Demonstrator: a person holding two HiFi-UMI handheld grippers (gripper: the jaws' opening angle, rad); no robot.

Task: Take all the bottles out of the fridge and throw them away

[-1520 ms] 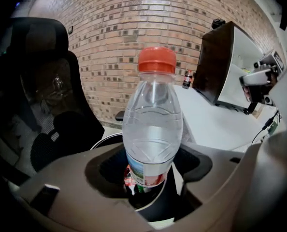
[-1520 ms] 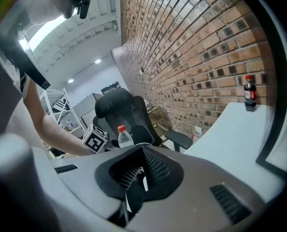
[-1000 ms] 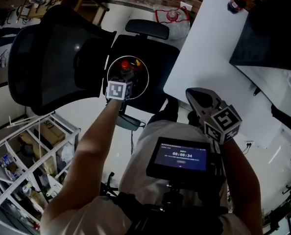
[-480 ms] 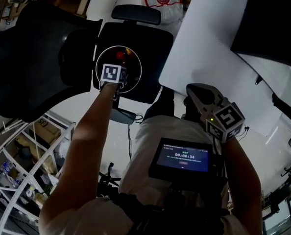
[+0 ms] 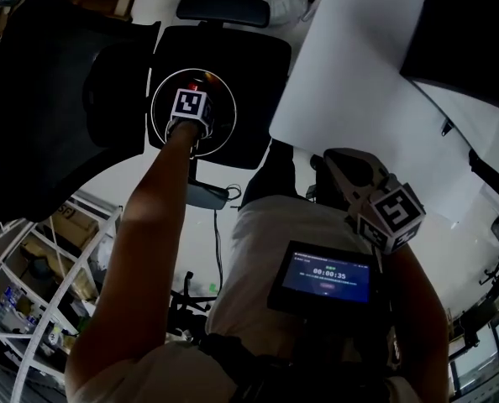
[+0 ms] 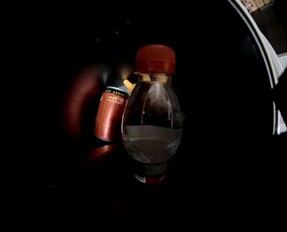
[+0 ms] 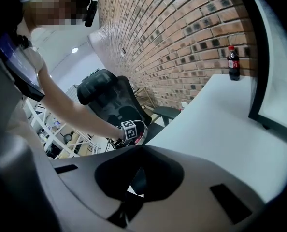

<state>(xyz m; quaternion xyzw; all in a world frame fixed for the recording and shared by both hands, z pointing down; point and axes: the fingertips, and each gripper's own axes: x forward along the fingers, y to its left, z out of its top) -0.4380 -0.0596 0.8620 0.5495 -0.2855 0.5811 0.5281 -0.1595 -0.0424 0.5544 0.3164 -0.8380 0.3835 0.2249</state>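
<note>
My left gripper (image 5: pixel 194 92) reaches steeply down into a round bin with a white rim (image 5: pixel 153 112) that sits on the black office chair seat (image 5: pixel 249 74). In the left gripper view a clear bottle (image 6: pixel 152 124) with a red cap and a little liquid stands between the jaws, which are lost in the dark; the grip is on its lower end. Behind it in the bin lies a red-labelled bottle (image 6: pixel 110 115). My right gripper (image 5: pixel 340 161) hangs shut and empty near my body, beside the white table (image 5: pixel 350 74). A dark cola bottle (image 7: pixel 233 63) stands on that table's far end.
The chair's black mesh back (image 5: pixel 48 99) spreads to the left of the bin. A white wire rack (image 5: pixel 48 259) stands at the lower left. A black monitor (image 5: pixel 476 32) sits on the table at the right. A brick wall (image 7: pixel 172 37) runs behind.
My left gripper has sunk into the bin with the red-capped bottle and tipped further down. My right gripper has dropped a little.
</note>
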